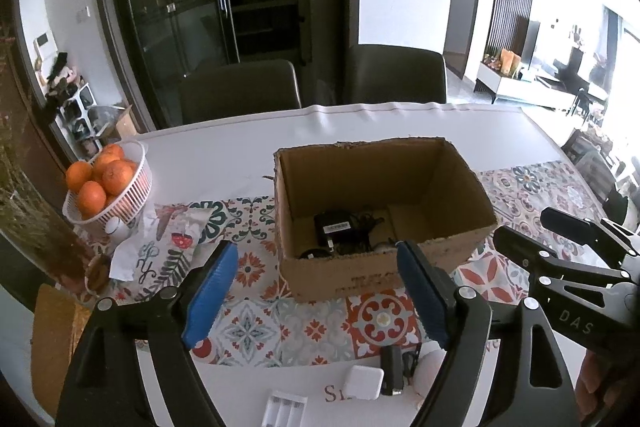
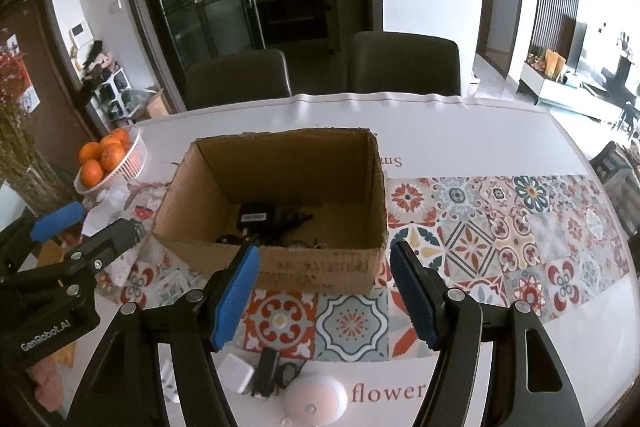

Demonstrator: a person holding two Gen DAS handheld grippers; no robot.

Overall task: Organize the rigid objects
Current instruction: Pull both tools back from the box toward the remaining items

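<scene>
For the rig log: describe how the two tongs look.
Both tongs are black plastic frames with silver screws and ribbed blue pads. The left tongs carry white "GenRobot.AI" lettering on the side; the right tongs read "DAS". No cables or sleeves show.

Daylight floods in from the right, blowing out the living-room windows (image 1: pixel 624 67) to white. The white oval dining table (image 2: pixel 460 115) is evenly lit with soft shadows; the open brown cardboard box (image 2: pixel 276 167) is dim inside. Fisheye curvature bends the edges, and black vignetting fills the corners.
</scene>
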